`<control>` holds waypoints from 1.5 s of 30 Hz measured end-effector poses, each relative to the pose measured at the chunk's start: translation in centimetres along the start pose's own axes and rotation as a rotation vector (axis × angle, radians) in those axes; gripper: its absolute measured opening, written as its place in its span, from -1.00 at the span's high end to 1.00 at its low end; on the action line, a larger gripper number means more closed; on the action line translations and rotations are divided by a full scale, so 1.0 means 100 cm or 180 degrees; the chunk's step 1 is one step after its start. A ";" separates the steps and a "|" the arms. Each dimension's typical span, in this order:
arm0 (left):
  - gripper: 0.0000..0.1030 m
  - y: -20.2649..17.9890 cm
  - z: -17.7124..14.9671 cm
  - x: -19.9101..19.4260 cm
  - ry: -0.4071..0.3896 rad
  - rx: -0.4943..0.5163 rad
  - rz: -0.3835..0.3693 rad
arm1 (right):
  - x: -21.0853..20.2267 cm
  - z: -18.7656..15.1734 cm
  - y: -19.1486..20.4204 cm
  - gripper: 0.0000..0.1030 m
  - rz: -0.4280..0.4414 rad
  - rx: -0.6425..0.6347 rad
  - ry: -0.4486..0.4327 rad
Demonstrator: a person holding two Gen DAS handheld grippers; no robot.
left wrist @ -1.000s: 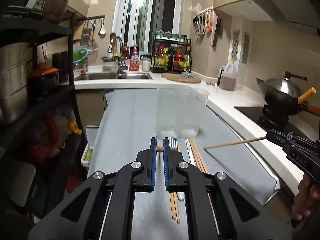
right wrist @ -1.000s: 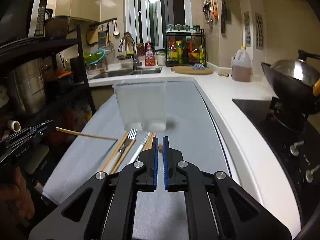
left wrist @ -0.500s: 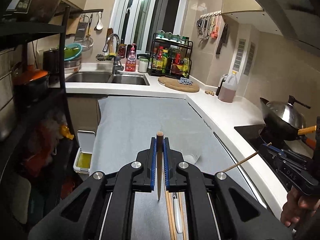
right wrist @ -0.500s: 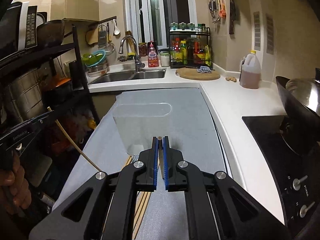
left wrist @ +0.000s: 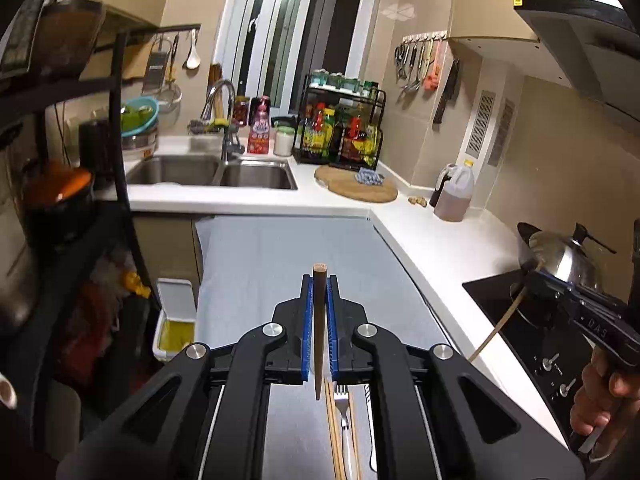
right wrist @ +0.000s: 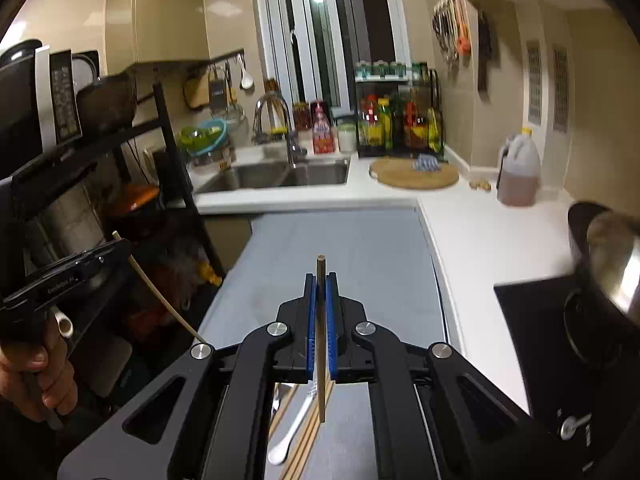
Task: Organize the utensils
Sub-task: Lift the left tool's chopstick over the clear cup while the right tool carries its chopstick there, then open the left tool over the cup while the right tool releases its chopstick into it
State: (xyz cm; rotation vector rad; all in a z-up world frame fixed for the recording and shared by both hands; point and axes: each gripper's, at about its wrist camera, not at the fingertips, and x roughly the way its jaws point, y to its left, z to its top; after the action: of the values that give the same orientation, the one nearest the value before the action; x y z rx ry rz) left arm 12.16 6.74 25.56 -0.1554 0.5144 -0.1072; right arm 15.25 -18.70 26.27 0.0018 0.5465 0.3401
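- Between the blue pads of the left gripper [left wrist: 319, 312], 1 dark chopstick [left wrist: 319, 332] stands pinched upright, tip hanging above the grey mat [left wrist: 280, 256].
- The right gripper [right wrist: 321, 312] pinches a paler chopstick [right wrist: 321, 340] the same way.
- At 6 o'clock under both, spare chopsticks [right wrist: 308, 436], a fork [left wrist: 341, 396] and a white spoon [right wrist: 282, 446] lie on the mat.
- Judgement: keep both sticks vertical and the grip firm; the holder is out of view.

Your left gripper [left wrist: 319, 322] and right gripper [right wrist: 320, 322] rise, each lifting 1 brown wooden chopstick [left wrist: 319, 332] off the grey mat [left wrist: 280, 252].
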 end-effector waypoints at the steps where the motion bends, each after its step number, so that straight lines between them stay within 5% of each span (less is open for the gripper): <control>1: 0.87 -0.003 0.011 -0.001 -0.0019 0.0033 -0.0016 | -0.002 0.009 0.002 0.90 0.0009 -0.0002 -0.0052; 8: 0.87 -0.018 0.068 0.003 -0.0199 0.0091 -0.0103 | -0.001 0.079 0.005 0.90 0.0037 -0.0019 -0.0539; 13: 0.87 -0.028 0.080 0.042 -0.0134 0.0106 -0.0161 | 0.032 0.091 0.005 0.90 -0.0023 -0.0063 -0.0666; 20: 0.87 -0.026 0.039 0.128 0.0354 0.0049 -0.0156 | 0.120 0.051 -0.017 0.90 -0.0019 0.0142 -0.0157; 26: 0.87 -0.026 0.009 0.158 0.0618 0.0079 -0.0177 | 0.157 0.017 -0.030 0.75 -0.0077 0.0237 0.0190; 27: 0.85 -0.026 0.007 0.156 0.0634 0.0096 -0.0147 | 0.157 0.015 -0.031 0.67 -0.0069 0.0244 0.0220; 28: 0.80 -0.025 0.008 0.152 0.0617 0.0103 -0.0133 | 0.154 0.013 -0.032 0.37 -0.0070 0.0249 0.0225; 29: 0.56 -0.025 0.010 0.146 0.0575 0.0111 -0.0133 | 0.150 0.012 -0.032 0.05 -0.0088 0.0249 0.0206; 30: 0.41 -0.026 0.012 0.138 0.0516 0.0117 -0.0140 | 0.141 0.014 -0.031 -0.02 -0.0127 0.0235 0.0143; 31: 0.17 -0.027 0.015 0.127 0.0425 0.0136 -0.0125 | 0.134 0.012 -0.031 -0.03 -0.0155 0.0212 0.0110; 32: 0.14 -0.028 0.017 0.118 0.0359 0.0154 -0.0103 | 0.126 0.012 -0.031 -0.03 -0.0167 0.0196 0.0089; 39: 0.14 -0.026 0.009 0.054 0.0066 0.0121 -0.0077 | 0.065 -0.007 -0.024 -0.03 -0.0247 0.0180 -0.0197; 45: 0.14 -0.026 -0.039 0.018 -0.0020 0.0180 -0.0028 | 0.020 -0.050 -0.017 0.00 -0.0479 0.0117 -0.0517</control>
State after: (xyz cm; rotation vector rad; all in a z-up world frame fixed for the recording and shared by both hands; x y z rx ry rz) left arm 11.57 3.50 21.79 -0.1026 0.5039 -0.1296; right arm 14.90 -20.14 20.79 0.0237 0.3892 0.1811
